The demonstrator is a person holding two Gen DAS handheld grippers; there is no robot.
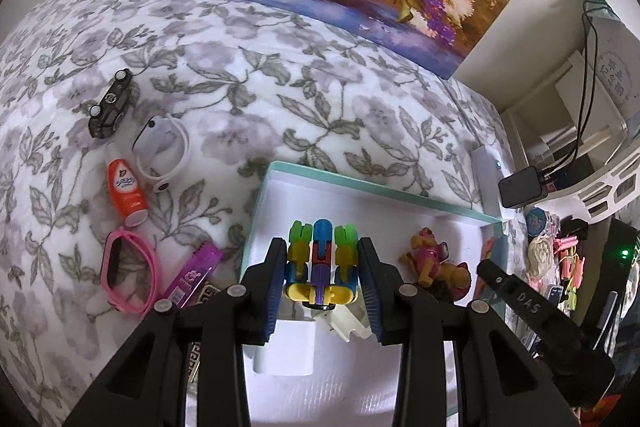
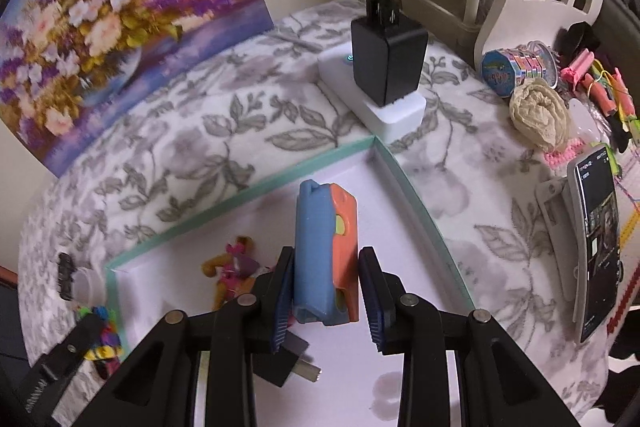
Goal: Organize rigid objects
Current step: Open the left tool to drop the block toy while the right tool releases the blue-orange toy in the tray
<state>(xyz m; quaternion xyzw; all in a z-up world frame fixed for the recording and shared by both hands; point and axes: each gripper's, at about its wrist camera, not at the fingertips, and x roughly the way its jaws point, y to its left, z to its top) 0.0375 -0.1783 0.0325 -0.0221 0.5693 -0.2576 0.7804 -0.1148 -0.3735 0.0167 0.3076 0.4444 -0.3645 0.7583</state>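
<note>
My left gripper [image 1: 322, 273] is shut on a multicoloured block toy [image 1: 320, 261] and holds it over the white tray with a teal rim [image 1: 272, 187]. My right gripper [image 2: 326, 285] is shut on a blue and orange toy [image 2: 324, 251] above the same tray [image 2: 256, 183]. A pink and yellow pup figure [image 1: 434, 263] lies in the tray, also in the right wrist view [image 2: 232, 267]. A white plug [image 1: 340, 321] lies under the left gripper, a black plug [image 2: 288, 361] under the right one. The left gripper with its toy shows at the right wrist view's lower left [image 2: 100, 331].
On the floral cloth left of the tray lie a black toy car [image 1: 110, 105], a white band [image 1: 160, 151], an orange bottle [image 1: 126, 187], a pink band [image 1: 126, 267] and a purple packet [image 1: 194, 277]. A charger on a power strip [image 2: 384, 67], a phone [image 2: 598, 239] and clutter stand to the right.
</note>
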